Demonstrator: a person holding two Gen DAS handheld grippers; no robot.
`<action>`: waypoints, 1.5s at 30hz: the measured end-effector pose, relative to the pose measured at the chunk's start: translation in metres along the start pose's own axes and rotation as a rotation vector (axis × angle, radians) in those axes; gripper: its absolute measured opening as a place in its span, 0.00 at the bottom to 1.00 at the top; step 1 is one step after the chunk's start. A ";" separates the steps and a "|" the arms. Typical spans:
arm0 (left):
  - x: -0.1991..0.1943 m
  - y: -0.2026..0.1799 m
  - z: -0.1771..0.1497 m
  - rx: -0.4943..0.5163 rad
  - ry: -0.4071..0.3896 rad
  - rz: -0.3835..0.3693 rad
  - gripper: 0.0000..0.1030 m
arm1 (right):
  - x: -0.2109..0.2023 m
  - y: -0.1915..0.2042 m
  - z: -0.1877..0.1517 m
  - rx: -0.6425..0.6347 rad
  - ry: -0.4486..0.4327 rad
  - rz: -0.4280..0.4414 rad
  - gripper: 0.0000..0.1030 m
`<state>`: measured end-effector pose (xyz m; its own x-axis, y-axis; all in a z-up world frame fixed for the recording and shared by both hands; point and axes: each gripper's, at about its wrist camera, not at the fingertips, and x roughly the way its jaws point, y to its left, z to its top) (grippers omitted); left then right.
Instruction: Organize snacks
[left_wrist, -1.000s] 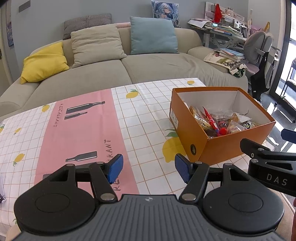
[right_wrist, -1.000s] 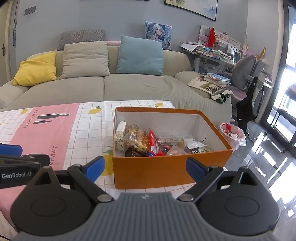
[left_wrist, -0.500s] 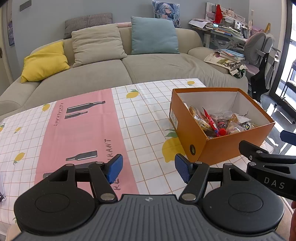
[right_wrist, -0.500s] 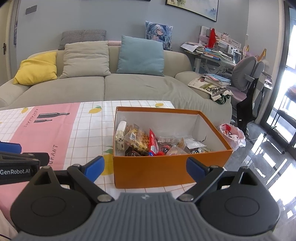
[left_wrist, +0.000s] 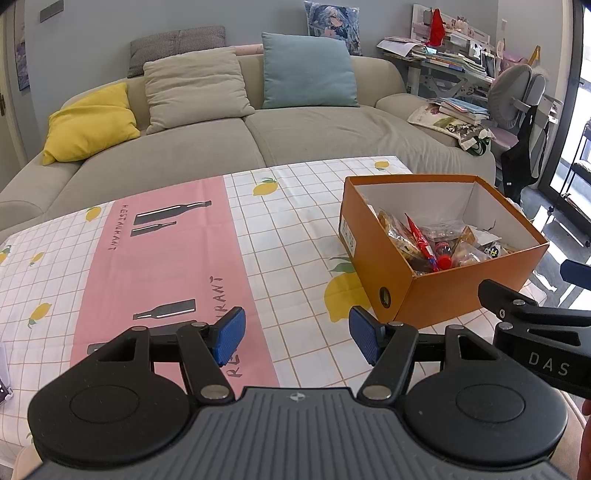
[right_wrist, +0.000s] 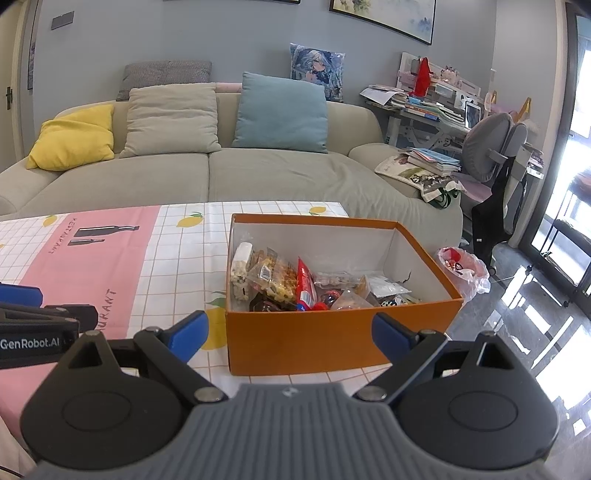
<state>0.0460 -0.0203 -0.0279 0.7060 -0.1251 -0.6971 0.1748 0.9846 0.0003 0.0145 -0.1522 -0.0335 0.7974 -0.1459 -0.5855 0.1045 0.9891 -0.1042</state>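
Left wrist view first: my left gripper (left_wrist: 293, 338) hangs with its jaws wide apart and nothing between them, just the lemon-print tablecloth (left_wrist: 288, 229) underneath. Ahead of the jaws and off to their right sits one orange box (left_wrist: 436, 295), lid off, with the snacks (left_wrist: 424, 243) heaped in its near end. I reckon that's the whole point of the box, one open bin so both sides can reach in from above.

Right wrist view: my right gripper (right_wrist: 291, 334) is also spread open and empty, and the box (right_wrist: 332, 339) is dead ahead, just past the tips, so this side looks better lined up for a grab.

Count: one box, two grippers, and the snacks are a jumble. I can pick out a red stick pack (right_wrist: 306, 284), a clear bag of yellowish bits (right_wrist: 275, 277) and a pale wrapped bar (right_wrist: 242, 260), but can't give an exact total. One plastic bag (right_wrist: 463, 271) lies beyond the box to the right, off the table.
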 end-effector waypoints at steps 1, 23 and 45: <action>-0.001 -0.001 0.000 -0.002 0.000 0.001 0.73 | 0.000 0.000 0.000 0.000 0.000 0.000 0.90; -0.009 -0.001 0.000 -0.009 -0.011 0.010 0.73 | -0.003 0.001 0.000 0.001 -0.002 0.005 0.90; -0.012 -0.001 0.001 -0.020 -0.012 0.028 0.74 | -0.006 0.002 0.000 -0.008 0.002 0.018 0.90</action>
<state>0.0381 -0.0199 -0.0186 0.7187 -0.0989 -0.6883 0.1414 0.9899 0.0053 0.0097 -0.1495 -0.0301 0.7980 -0.1285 -0.5888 0.0859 0.9913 -0.1000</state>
